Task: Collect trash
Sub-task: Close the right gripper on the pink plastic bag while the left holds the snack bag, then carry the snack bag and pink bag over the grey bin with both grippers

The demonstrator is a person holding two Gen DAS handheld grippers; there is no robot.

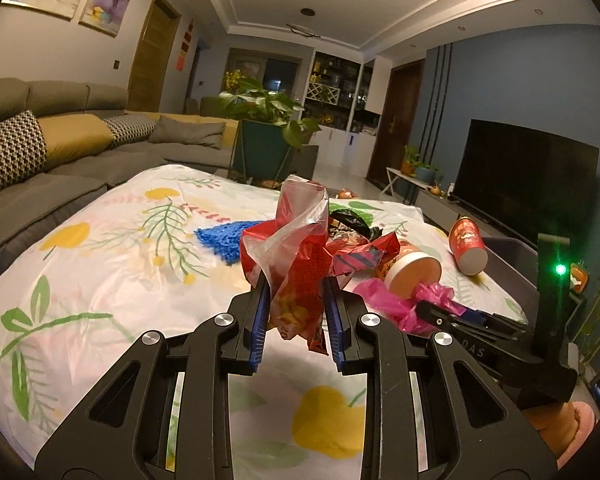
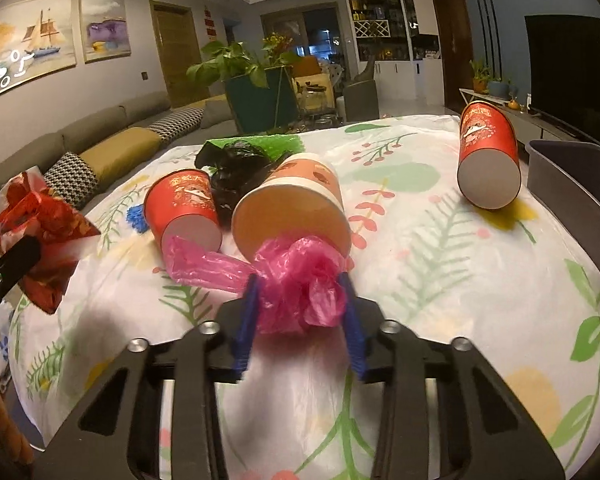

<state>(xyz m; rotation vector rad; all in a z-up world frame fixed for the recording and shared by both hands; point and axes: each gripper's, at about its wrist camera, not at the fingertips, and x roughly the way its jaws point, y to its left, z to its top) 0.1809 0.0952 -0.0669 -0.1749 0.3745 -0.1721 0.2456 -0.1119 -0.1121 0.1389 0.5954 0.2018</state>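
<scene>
1. Red wrapper (image 1: 300,280), crinkled plastic, sits clenched between the blue pads of the left gripper (image 1: 296,304) and hangs clear above the counter (image 1: 100,272).
2. Pink bag (image 2: 300,292) is bunched between the fingers of the right gripper (image 2: 300,308), which looks closed on it; one tail of the bag trails left onto the counter beside a red cup (image 2: 184,208).
3. Step in hand, as I judge it: both grippers have a load, so pickup is done and the carry to the bin (image 2: 572,184) comes next.
4. The bin stands at the counter's right edge, so the right gripper has the shorter way; the left must cross over the remaining trash.
5. Still lying on the counter: an orange cup (image 2: 292,204) just beyond the pink bag, a black bag (image 2: 236,172) behind it, the red cup to the left, a far cup (image 2: 488,156) near the bin, and a blue cloth (image 1: 224,240).
6. Open room lies on the near right of the counter, bare up to the bin wall. Lifting the pink bag first should keep its tail from dragging the cups; the far cup lies close to the bin rim and could be knocked.
</scene>
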